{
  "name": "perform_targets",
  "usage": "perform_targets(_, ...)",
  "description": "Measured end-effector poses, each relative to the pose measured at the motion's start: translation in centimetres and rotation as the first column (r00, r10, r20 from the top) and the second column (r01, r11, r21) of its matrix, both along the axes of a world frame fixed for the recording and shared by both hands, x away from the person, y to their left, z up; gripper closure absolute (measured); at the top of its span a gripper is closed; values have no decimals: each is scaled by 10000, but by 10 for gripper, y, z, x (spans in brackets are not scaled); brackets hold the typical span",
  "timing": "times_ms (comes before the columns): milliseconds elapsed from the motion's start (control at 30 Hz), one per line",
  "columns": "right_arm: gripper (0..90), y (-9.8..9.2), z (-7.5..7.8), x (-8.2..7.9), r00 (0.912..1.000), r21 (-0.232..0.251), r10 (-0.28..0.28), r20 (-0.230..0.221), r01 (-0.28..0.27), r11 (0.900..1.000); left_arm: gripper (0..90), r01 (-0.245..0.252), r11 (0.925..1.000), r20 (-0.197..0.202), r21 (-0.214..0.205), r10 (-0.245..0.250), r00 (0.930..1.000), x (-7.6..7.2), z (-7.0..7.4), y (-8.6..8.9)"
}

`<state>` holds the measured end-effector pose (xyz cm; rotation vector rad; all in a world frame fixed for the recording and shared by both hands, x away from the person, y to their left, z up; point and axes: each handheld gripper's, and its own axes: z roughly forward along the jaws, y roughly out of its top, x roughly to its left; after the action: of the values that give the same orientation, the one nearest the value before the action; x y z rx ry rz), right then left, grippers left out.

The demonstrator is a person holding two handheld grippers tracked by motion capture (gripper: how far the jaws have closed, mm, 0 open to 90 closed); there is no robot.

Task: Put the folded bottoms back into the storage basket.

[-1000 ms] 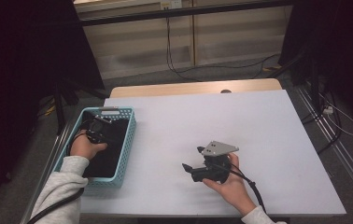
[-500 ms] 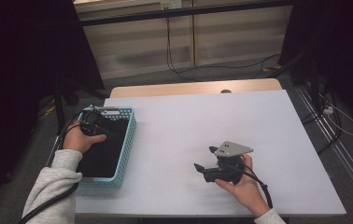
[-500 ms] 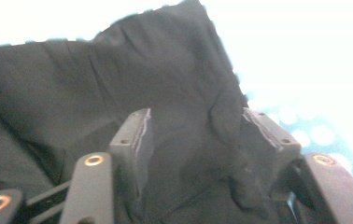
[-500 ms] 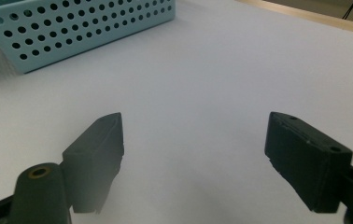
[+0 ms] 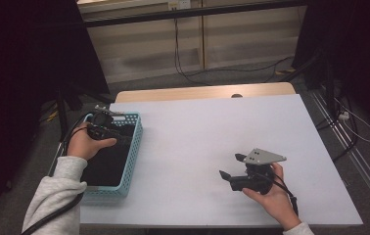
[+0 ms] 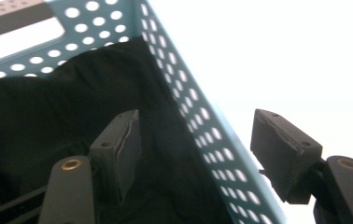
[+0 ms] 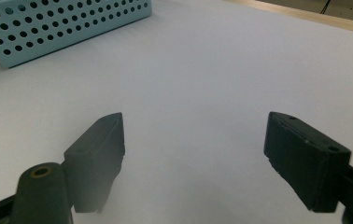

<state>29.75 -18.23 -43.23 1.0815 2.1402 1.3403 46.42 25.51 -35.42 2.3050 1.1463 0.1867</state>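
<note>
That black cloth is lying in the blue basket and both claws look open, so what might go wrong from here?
1. The left claw hangs astride the basket's side wall, one pad inside, one outside. Its jaws have just been opening with nothing gripped; if it drops, it may hit or tip the basket.
2. The black cloth lies bunched up against the wall, so a fold might snag on a pad.
3. The right claw is open over the bare table, too far off to steady the basket.
</note>
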Motion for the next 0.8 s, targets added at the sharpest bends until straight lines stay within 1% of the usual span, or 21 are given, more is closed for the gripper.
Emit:
perform_targets(100, 200, -8, 1, -4, 9999, -43, -99, 13, 99, 9999, 317, 107, 9999, 84, -93, -106, 9999, -3, 6, -6)
perform_targets(167, 198, -14, 1, -6, 9999, 2, -151, -6, 151, 9999, 302, 201, 9996, 215, -185, -197, 9996, -5, 11, -11)
perform_targets(200, 198, -16, 1, -7, 9998, 17, -207, -31, 207, 9998, 297, 297, 9994, 261, -164, -293, 9992, -6, 13, -14)
perform_targets(300, 196, -23, 0, -9, 9996, 51, -268, -95, 269, 9996, 289, 489, 9986, 216, -192, -485, 9986, -9, 17, -23)
perform_targets(367, 194, -27, 0, -10, 9996, -2, -263, -118, 263, 9997, 273, 688, 9975, 279, -184, -682, 9973, -12, 18, -30)
perform_targets(533, 194, -38, -1, -14, 9990, 15, -396, -187, 396, 9992, 257, 1066, 9939, 347, -296, -1056, 9938, -18, 18, -46)
perform_targets(600, 194, -43, -1, -15, 9988, 59, -435, -223, 437, 9990, 254, 1283, 9912, 275, -316, -1274, 9915, -20, 18, -51)
perform_targets(633, 194, -45, -1, -16, 9986, 59, -472, -221, 473, 9989, 253, 1258, 9913, 233, -378, -1250, 9919, -21, 17, -54)
perform_targets(667, 194, -47, -1, -16, 9986, 61, -474, -245, 476, 9989, 249, 1384, 9897, 218, -355, -1377, 9902, -22, 17, -57)
perform_targets(700, 194, -49, -1, -16, 9986, 85, -474, -254, 476, 9988, 248, 1413, 9890, 248, -430, -1403, 9898, -23, 17, -60)
perform_targets(733, 194, -50, -1, -17, 9986, 107, -457, -254, 460, 9989, 246, 1586, 9866, 252, -380, -1577, 9872, -24, 16, -64)
perform_targets(800, 194, -53, -2, -18, 9984, 77, -486, -296, 488, 9988, 241, 1690, 9847, 267, -435, -1679, 9854, -26, 15, -69)
